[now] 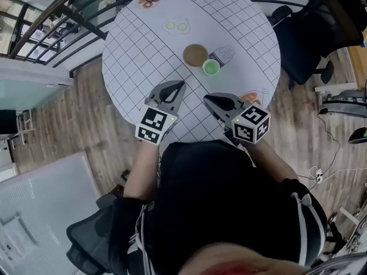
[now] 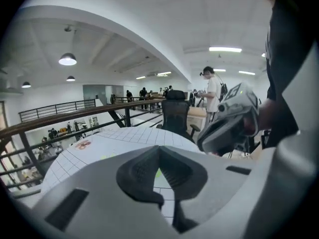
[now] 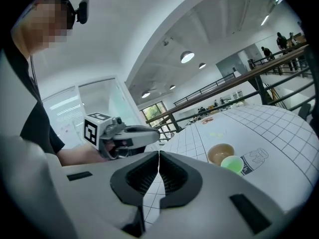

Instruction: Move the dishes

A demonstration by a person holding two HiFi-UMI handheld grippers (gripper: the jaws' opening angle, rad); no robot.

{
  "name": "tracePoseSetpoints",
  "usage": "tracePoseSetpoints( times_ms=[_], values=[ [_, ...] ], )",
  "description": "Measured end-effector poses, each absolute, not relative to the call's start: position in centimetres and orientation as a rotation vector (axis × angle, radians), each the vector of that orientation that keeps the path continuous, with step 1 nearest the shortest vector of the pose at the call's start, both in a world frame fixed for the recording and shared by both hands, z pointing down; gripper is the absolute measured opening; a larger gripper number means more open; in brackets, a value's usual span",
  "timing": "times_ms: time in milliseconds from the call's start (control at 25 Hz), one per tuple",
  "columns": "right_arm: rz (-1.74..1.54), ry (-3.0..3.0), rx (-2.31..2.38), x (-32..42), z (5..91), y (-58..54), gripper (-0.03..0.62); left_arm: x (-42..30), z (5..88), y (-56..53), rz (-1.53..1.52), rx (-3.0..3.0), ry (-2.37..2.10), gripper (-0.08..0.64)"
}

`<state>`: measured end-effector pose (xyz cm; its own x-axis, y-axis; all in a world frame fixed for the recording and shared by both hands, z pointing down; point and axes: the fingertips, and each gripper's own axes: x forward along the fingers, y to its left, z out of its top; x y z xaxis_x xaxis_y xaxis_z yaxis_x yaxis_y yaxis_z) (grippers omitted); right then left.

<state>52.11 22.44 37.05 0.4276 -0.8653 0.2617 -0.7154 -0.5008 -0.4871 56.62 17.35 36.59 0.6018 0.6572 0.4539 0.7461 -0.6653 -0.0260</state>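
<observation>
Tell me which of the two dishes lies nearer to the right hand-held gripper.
The small green cup; the larger brown bowl beside it lies farther from the right hand-held gripper.

A round white table (image 1: 241,22) ruled with a grid is seen from above, and on it a brown bowl (image 1: 195,54) and a smaller green cup (image 1: 211,67) are set just beside each other — perhaps touching, though that cannot be settled at this size. The left gripper (image 1: 181,84) and the right gripper (image 1: 206,98) are held over the table's near part, apart from both dishes, each with its jaws drawn to a point — a dark office chair (image 1: 309,39) is stood beyond the table at the right.
</observation>
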Motion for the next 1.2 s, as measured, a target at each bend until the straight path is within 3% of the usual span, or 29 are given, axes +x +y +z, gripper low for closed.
tracePoseSetpoints(
  times_ms=[440,1200],
  values=[
    [-0.633,1.388,-2.414,48.6,34.4,16.4,0.020,48.4,31.3,11.3,-0.445,-2.881,-1.056,0.005],
    [-0.603,1.408,-2.490,45.7,33.6,15.0,0.020,44.9,30.6,9.4,-0.423,-2.921,-1.118,0.005]
  ],
)
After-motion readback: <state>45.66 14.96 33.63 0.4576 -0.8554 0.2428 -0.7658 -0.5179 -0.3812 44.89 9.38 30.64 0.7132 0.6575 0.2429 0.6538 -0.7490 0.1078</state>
